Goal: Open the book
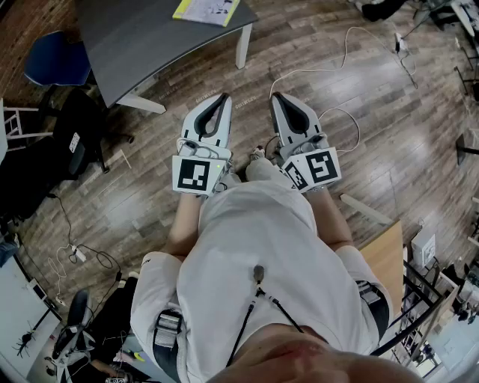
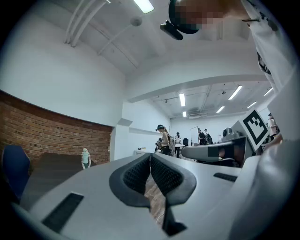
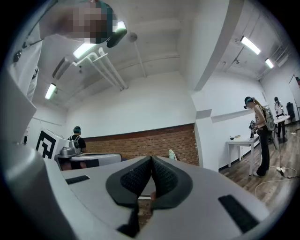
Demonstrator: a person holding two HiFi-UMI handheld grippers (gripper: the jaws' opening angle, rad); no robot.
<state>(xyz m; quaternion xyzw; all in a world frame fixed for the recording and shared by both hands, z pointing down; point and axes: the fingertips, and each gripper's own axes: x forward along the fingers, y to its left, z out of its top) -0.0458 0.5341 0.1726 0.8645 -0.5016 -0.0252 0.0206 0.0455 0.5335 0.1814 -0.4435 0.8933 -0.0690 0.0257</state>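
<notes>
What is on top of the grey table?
A yellow-and-white book lies on the grey table. The head view's top edge cuts off part of the book and table, so anything farther cannot be seen.

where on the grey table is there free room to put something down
Most of the grey table is bare, from the book at its far edge to the near edge. The floor to its right carries a white cable.

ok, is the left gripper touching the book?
Apart. The head view shows the left gripper held above the floor, short of the table; the book lies at the table's far edge.
</notes>
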